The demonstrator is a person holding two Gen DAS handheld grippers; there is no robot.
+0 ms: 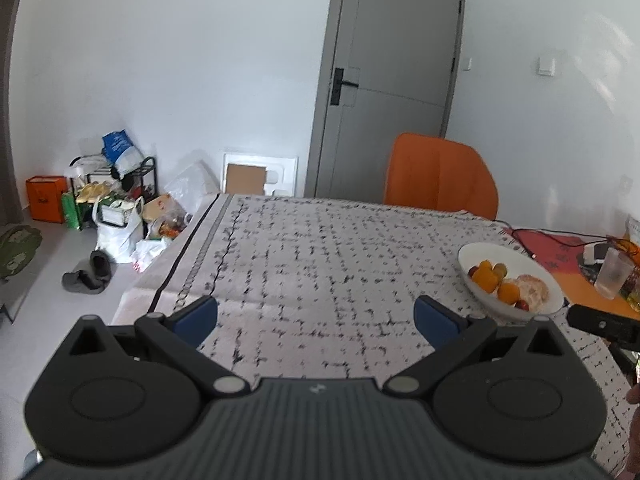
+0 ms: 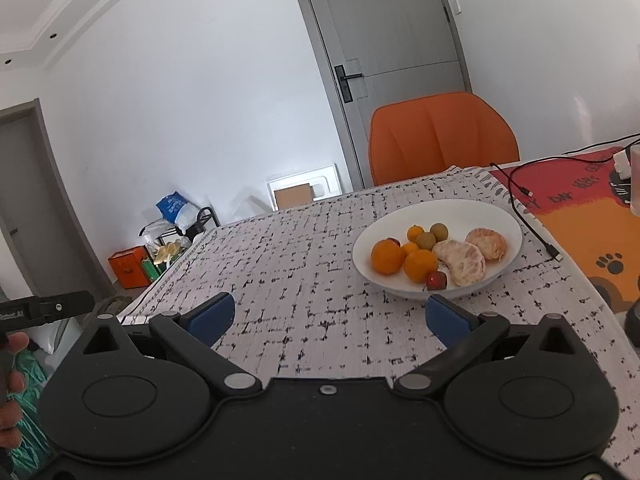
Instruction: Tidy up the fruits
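Note:
A white plate (image 2: 504, 216) stands on the patterned tablecloth (image 2: 304, 280). It holds several oranges (image 2: 386, 257), two peeled citrus pieces (image 2: 462, 260), two green fruits (image 2: 425, 240) and a small red fruit (image 2: 436, 280). The plate also shows in the left wrist view (image 1: 472, 256) at the right. My right gripper (image 2: 328, 316) is open and empty, just short of the plate's near rim and to its left. My left gripper (image 1: 316, 320) is open and empty over bare cloth, left of the plate.
An orange chair (image 2: 440, 136) stands at the table's far side before a grey door (image 2: 392, 32). A black cable (image 2: 528, 208) and an orange-red mat (image 2: 580, 208) lie right of the plate. A clear cup (image 1: 614, 276) stands far right. Bags and boxes (image 1: 116, 216) clutter the floor at left.

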